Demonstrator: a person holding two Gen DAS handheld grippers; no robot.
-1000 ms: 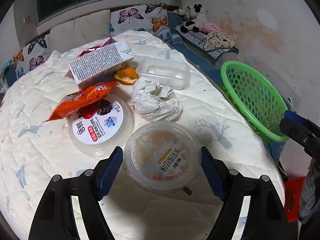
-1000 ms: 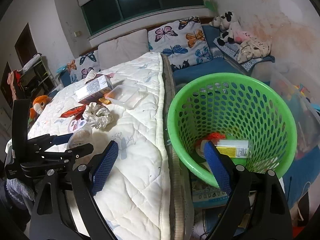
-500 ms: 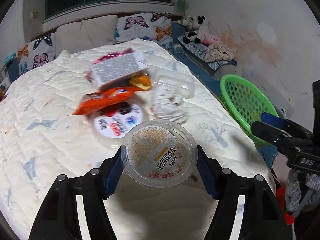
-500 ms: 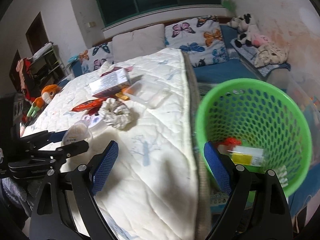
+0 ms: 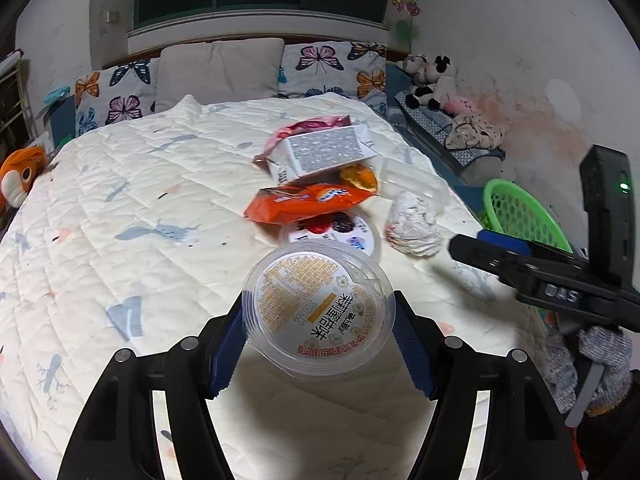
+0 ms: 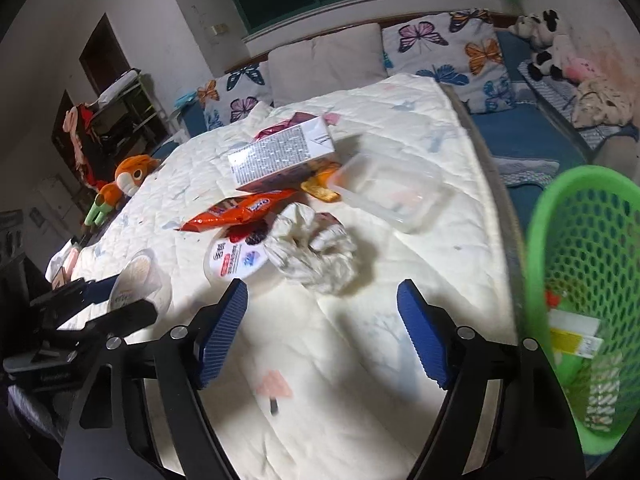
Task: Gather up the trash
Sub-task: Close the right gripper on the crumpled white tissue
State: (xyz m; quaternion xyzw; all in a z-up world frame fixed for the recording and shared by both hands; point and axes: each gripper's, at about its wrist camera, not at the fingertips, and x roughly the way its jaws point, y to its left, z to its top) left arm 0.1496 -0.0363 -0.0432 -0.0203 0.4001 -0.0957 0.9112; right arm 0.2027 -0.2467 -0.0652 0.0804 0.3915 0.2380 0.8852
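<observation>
The bed [image 5: 120, 208] carries the trash in a loose pile toward its right edge, and the green basket [image 6: 580, 264] stands on the floor just beside that edge with some wrappers already inside. Largest in the pile is a carton [image 6: 280, 156], lying flat with its long axis running across the bed toward that edge. A clear tray [image 6: 392, 192] lies beside it, with crumpled paper [image 6: 312, 248] nearer the foot. An orange wrapper [image 5: 308, 202] overlaps a lidded tub [image 6: 234, 258]. The left gripper [image 5: 318, 326] is clamped on a round clear cup [image 5: 316, 306] — held off the bed, tilted, its printed lid facing the camera. The right gripper [image 6: 322, 330] hangs spread wide over bare quilt, holding nothing.
</observation>
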